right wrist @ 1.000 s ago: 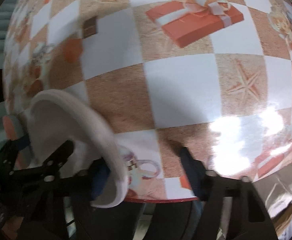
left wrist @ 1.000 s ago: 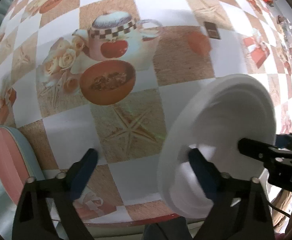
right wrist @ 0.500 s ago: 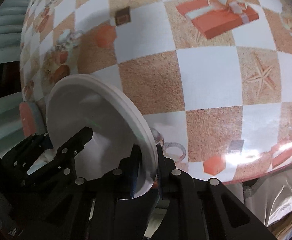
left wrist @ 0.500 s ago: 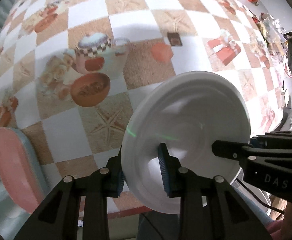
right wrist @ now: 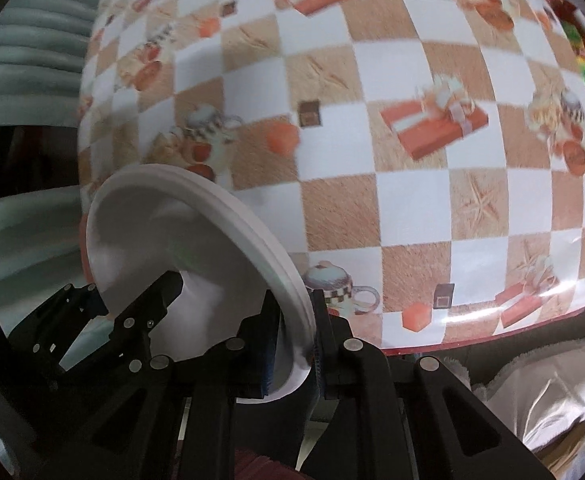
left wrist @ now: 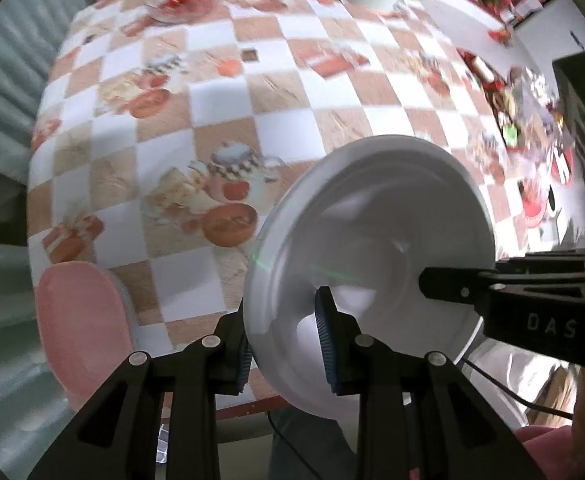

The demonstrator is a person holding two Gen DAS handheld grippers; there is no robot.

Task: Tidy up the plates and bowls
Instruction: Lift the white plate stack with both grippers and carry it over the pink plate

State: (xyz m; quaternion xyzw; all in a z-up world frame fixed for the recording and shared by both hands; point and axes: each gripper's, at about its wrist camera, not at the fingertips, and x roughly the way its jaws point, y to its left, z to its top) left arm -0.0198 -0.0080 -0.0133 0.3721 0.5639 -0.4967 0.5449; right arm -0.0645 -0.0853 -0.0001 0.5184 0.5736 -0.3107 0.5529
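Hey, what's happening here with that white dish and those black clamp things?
A person is holding a two-finger gripper in each hand, and both are clamped on the same white plate. The left gripper pinches one part of the rim and the right gripper another. The plate is tilted on edge above the checkered tablecloth, not resting on it. A pink plate sits at the table's edge.

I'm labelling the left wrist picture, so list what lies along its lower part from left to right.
Pink plate → left gripper, shut on the rim of the white plate → right gripper's finger entering from the right edge, reaching across the same white plate.
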